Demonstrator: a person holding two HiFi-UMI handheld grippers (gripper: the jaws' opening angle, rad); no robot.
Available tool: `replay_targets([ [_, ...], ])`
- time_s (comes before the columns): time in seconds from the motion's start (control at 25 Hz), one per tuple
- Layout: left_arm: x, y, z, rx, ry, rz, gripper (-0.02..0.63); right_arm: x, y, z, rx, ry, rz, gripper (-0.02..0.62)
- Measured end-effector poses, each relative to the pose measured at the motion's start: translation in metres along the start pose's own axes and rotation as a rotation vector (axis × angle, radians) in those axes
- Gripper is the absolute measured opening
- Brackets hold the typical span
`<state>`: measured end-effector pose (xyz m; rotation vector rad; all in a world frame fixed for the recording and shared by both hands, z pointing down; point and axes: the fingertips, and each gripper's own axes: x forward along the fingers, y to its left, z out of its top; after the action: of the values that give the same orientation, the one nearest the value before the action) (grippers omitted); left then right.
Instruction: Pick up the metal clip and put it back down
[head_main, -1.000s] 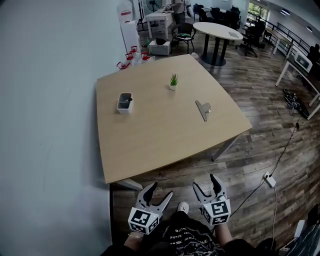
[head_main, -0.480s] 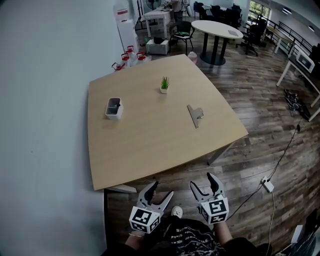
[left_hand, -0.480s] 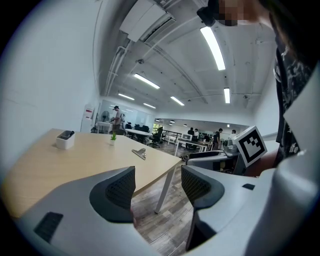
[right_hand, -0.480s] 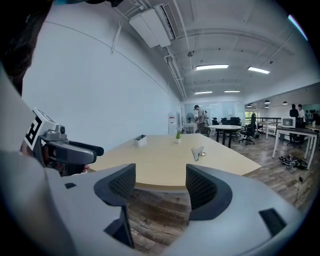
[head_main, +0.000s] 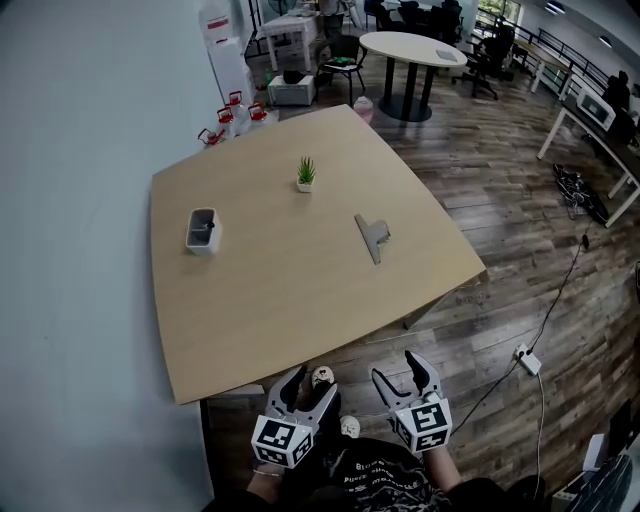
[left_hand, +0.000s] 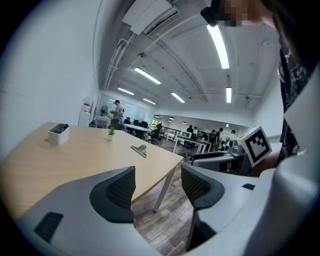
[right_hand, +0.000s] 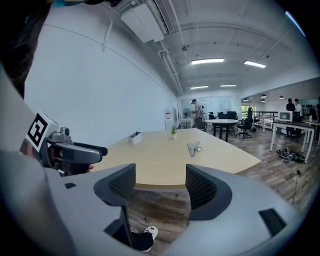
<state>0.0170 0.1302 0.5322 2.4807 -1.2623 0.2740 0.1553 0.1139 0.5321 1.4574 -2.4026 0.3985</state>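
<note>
Metal clip (head_main: 372, 237) flat on the wooden table (head_main: 280, 300), right side, well apart from me, my left gripper (head_main: 312, 385) and right gripper (head_main: 398, 368) both wide apart, empty, short of the near edge

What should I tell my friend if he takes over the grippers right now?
Left gripper: open, empty, held over the floor short of the table's near edge.
Right gripper: open, empty, beside the left one.
Metal clip: lying flat on the table's right half, far out of both grippers' grasp.
Done: nothing yet; the clip is untouched.
Left: step closer, reach in, probably with the right gripper since it is on the clip's side, lift the clip, then set it back down.
</note>
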Motion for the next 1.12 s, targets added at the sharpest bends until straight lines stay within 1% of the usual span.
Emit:
replay_targets([
  [0.16,0.036,0.028,0.006,-0.023,0.017,-0.019,0.281,0.025,-0.021,0.007,0.016,0.015,-0.042,0.321],
  [0.32,0.073,0.050,0.027,0.008,0.014,-0.061,0.281,0.054,-0.044,0.024,0.025,0.018,-0.089,0.321],
  [0.52,0.109,0.076,0.044,0.010,0.020,-0.089,0.281,0.091,-0.064,0.041,0.052,0.031,-0.121,0.321],
  [0.88,0.142,0.120,0.061,0.019,0.032,-0.101,0.281,0.141,-0.081,0.054,0.105,0.063,-0.170,0.321],
  [1.12,0.148,0.137,0.071,0.018,0.028,-0.117,0.281,0.162,-0.085,0.063,0.142,0.079,-0.187,0.321],
])
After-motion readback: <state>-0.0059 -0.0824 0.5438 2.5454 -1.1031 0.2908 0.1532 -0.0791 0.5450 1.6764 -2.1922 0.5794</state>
